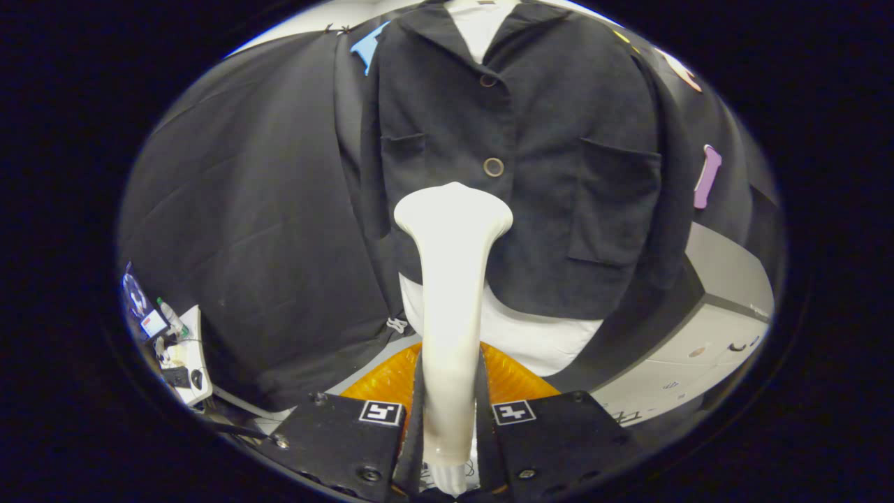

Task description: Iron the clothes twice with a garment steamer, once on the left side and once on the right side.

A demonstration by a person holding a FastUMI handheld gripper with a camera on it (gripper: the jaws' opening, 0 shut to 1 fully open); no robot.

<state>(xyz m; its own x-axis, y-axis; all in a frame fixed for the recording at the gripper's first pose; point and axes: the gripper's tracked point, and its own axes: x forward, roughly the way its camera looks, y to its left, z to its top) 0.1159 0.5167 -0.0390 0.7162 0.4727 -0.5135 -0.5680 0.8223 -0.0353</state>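
We see the gripper [452,419] clamped on the steamer [450,293]: both fingers press against the sides of its pale handle, which runs up between them and widens into a flared head well ahead of the fingertips. The head points at the jacket [517,161], a dark button-front piece hanging on a white form [538,342] straight beyond the fingers. We cannot tell whether the head touches the cloth; it sits over the lower middle of the jacket, just below the lower button [493,167] and left of the large pocket [614,202]. A second button [487,80] sits higher, near the collar. Below the hem the form shows bare, and an orange base [517,381] lies just ahead of the fingers. Off to the right stands a grey cabinet [719,307]; far left, a small cluttered table [183,363].
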